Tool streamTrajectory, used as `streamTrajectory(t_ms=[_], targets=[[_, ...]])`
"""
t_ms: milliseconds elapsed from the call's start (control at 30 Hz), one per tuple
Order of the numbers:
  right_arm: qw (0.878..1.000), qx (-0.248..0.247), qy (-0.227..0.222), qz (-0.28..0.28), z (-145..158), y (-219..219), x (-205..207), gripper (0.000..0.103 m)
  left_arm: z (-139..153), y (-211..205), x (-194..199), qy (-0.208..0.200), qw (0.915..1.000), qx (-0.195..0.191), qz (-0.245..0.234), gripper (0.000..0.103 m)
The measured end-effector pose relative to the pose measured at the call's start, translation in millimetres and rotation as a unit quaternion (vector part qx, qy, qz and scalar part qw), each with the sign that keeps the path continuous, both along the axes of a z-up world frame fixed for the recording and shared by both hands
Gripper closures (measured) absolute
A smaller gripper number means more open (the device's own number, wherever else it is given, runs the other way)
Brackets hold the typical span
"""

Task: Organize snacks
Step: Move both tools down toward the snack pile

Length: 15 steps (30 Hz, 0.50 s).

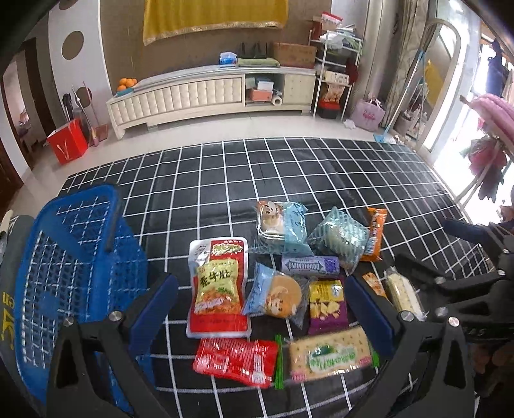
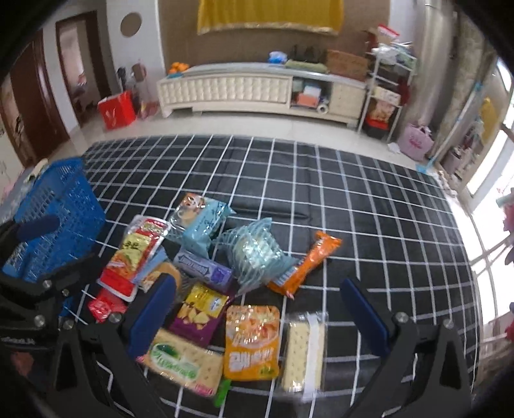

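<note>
Black mat with white grid (image 1: 289, 167) on floor, snack pile at near centre. Blue basket (image 1: 64, 257) at left edge of mat, just beside pile, nothing visible inside.

Left gripper (image 1: 261, 313) spread wide, holding nothing, hovering over pile. Between its blue pads (image 1: 154, 308): red and yellow pouch (image 1: 218, 286), round cake in blue wrapper (image 1: 276, 295), purple and yellow chip bag (image 1: 326, 305), red packet (image 1: 236, 360), green-label cracker pack (image 1: 331, 353). Red packet and cracker pack side by side, nearest to camera. Gum pack (image 1: 310, 265) just behind chip bag, touching cake wrapper. Farther back: light blue cake bag (image 1: 282, 225), teal netted pack (image 1: 340, 238), orange bar (image 1: 374, 234) leaning against netted pack.

Right gripper (image 2: 258, 313) also spread wide, empty, seen in left view at right edge (image 1: 465, 276). Between its fingers: orange noodle pouch (image 2: 252, 342) and clear-wrapped white cracker pack (image 2: 305, 350), side by side, lying flat. Left finger (image 2: 151, 315) in front of round cake, above green-label cracker pack (image 2: 183, 361).

White TV cabinet (image 1: 208, 93) along back wall, oranges (image 1: 126, 83) on its left end, red bag (image 1: 68, 144) on floor to left, yellow cloth (image 1: 215, 16) on wall.
</note>
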State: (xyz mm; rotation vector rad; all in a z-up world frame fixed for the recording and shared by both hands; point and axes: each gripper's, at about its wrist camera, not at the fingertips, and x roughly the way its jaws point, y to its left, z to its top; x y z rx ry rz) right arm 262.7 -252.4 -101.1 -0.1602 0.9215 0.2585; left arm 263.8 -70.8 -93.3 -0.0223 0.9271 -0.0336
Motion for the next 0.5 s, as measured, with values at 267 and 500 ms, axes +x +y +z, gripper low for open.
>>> streamTrajectory(t_ms=[267,500], targets=[[0.999,-0.008,0.031,0.029,-36,5,47,0.005,-45,2,39,0.04,0.999,-0.004,0.018,0.0],[0.996,-0.021,0.065,0.063,-66,14,72,0.017,-63,9,58,0.06,0.9978,-0.014,0.025,0.0]])
